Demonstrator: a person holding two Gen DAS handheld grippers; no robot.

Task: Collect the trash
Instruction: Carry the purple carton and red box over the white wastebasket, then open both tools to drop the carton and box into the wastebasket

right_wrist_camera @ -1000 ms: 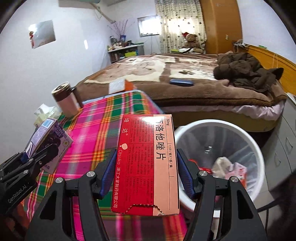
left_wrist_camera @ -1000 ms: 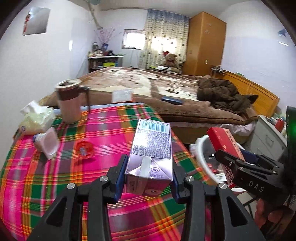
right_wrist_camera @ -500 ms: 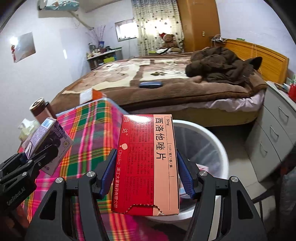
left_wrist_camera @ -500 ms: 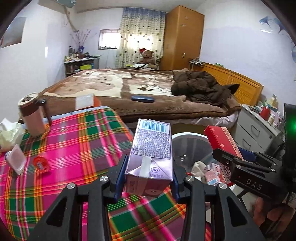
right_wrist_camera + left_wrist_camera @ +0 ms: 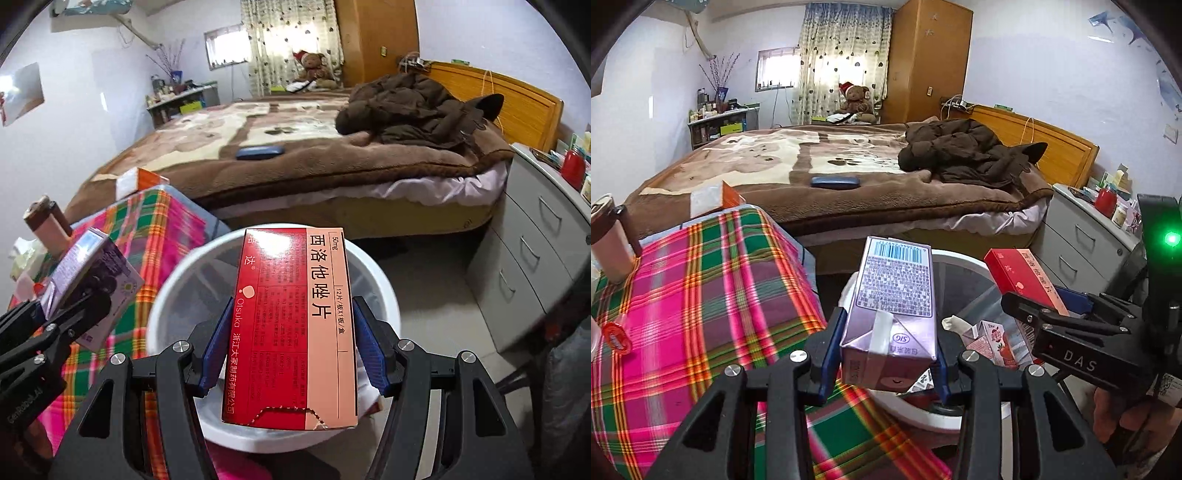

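My left hand-held gripper (image 5: 888, 363) is clamped on the purple drink carton (image 5: 892, 317), held over the near rim of the white trash bin (image 5: 960, 258). My right hand-held gripper (image 5: 291, 354) grips the red medicine box (image 5: 295, 328) above the bin's opening. Left of the bin I see the plaid-covered counter (image 5: 701, 295); beyond it, the bed (image 5: 849, 177).
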